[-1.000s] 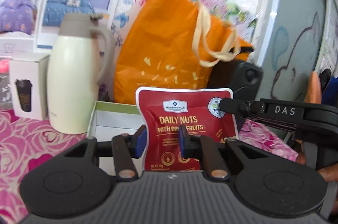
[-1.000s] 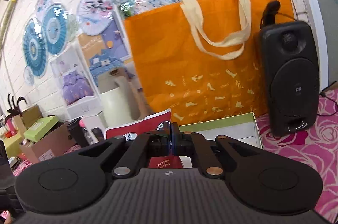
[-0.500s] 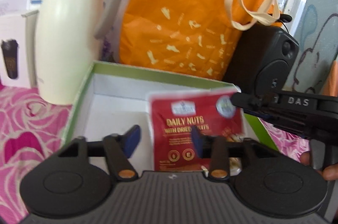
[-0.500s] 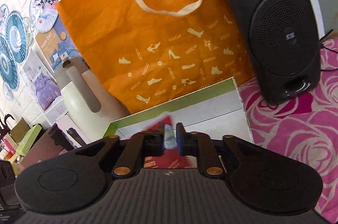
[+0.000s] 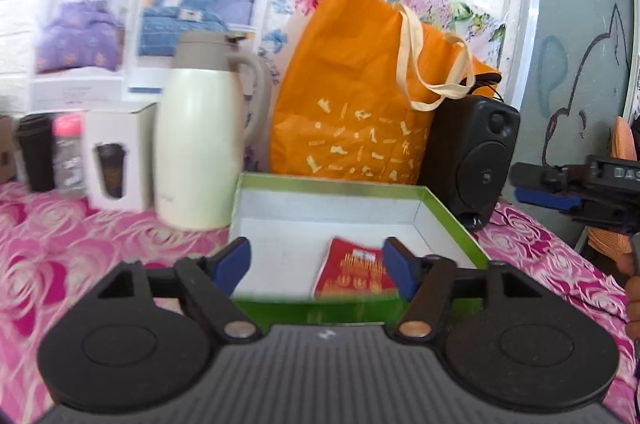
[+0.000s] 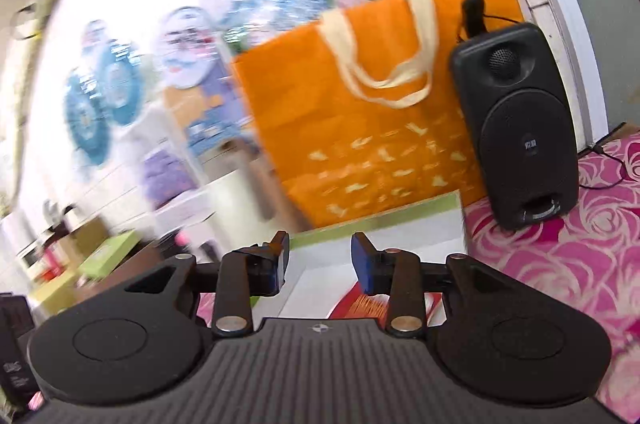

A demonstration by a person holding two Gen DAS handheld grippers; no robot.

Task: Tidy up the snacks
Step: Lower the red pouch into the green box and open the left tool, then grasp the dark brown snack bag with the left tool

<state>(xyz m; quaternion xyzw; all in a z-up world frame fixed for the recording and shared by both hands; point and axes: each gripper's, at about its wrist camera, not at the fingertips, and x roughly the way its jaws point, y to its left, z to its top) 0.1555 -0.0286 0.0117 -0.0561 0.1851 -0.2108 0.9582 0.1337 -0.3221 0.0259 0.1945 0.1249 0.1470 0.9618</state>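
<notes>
Our left tongs [image 5: 316, 266] and right tongs [image 6: 320, 260] are opening, empty; the pouch [image 5: 354, 272] lies in the box [image 5: 332, 184].

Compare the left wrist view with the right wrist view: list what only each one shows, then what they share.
Only the left wrist view: the cream thermos jug, white cup box, the right gripper from the side, and the left gripper, jaws opening with nothing gripped.

Only the right wrist view: a green box far left.

Both: orange tote bag, black speaker, green-rimmed box, red snack packet lying inside.
</notes>
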